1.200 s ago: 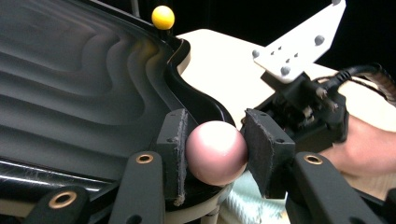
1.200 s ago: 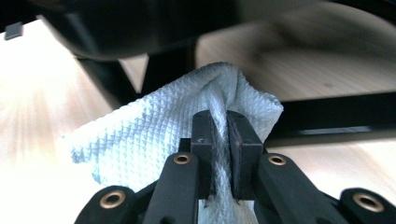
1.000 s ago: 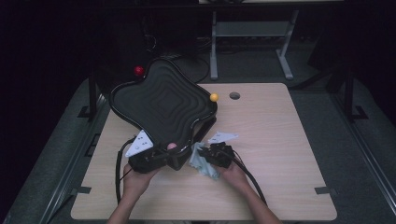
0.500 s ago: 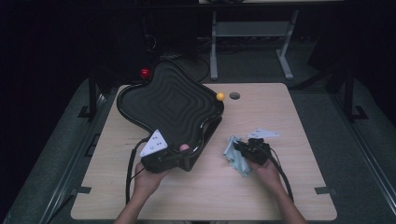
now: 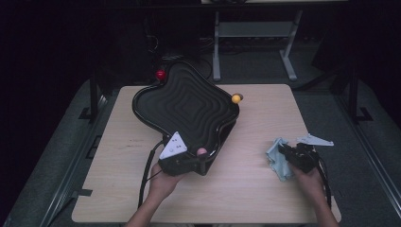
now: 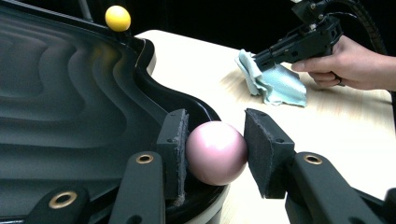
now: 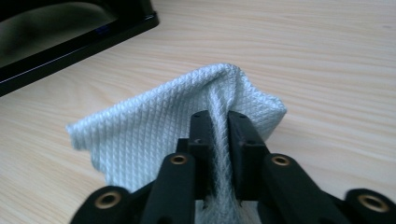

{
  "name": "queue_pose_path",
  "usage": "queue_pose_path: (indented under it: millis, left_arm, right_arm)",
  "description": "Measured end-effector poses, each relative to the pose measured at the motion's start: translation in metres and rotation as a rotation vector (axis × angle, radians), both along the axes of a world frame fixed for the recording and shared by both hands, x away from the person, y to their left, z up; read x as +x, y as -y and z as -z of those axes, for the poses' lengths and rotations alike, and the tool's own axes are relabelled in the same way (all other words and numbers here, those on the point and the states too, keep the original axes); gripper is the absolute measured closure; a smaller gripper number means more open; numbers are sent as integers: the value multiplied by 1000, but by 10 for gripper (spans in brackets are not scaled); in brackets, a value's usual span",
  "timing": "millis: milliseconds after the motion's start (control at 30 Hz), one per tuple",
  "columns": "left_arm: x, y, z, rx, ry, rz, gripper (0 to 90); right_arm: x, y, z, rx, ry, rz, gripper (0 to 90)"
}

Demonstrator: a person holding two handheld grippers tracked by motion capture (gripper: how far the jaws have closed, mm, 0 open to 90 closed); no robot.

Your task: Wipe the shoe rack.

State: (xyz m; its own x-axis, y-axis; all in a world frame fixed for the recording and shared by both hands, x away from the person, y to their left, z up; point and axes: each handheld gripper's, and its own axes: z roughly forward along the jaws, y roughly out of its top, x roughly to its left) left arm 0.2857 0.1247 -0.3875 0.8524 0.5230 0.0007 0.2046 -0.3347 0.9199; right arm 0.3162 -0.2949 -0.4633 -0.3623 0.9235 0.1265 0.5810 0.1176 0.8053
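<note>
A black wavy tray [image 5: 189,104] lies on the wooden table [image 5: 265,109]. At its near corner sits a pink ball [image 6: 217,151], and my left gripper [image 6: 215,135] is shut on it, one pad also over the tray's rim. The same gripper [image 5: 201,154] shows at the tray's front in the high view. At the right, my right gripper [image 7: 220,116] pinches a fold of a light blue cloth [image 7: 140,135] that rests on the table. Its jaws have just been opening a little, with the fold still touching both pads. In the high view, gripper [image 5: 282,150] and cloth [image 5: 278,163] are well right of the tray.
A yellow ball [image 5: 236,98] sits on the tray's right corner and a red ball [image 5: 161,74] at its far corner. Cables trail from both grippers toward the near table edge. Dark floor and a metal stand [image 5: 255,33] lie beyond the table.
My right gripper has carried the cloth from beside the tray's front corner out to the right. The left gripper and the tray have shifted a little to the right.
</note>
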Motion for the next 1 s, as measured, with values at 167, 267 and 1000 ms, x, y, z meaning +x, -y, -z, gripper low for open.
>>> queue_pose_path:
  millis: [167, 267, 1000]
  left_arm:
    - [-2, 2, -1, 5, -4, 6, 605]
    - [-5, -4, 0, 0, -6, 11, 605]
    - [-30, -73, -1, -11, -21, -34, 597]
  right_arm:
    - [-3, 2, -8, 7, 33, 3, 663]
    - [-1, -4, -16, 15, 58, -5, 632]
    - [41, -103, -60, 52, 184, -198, 515]
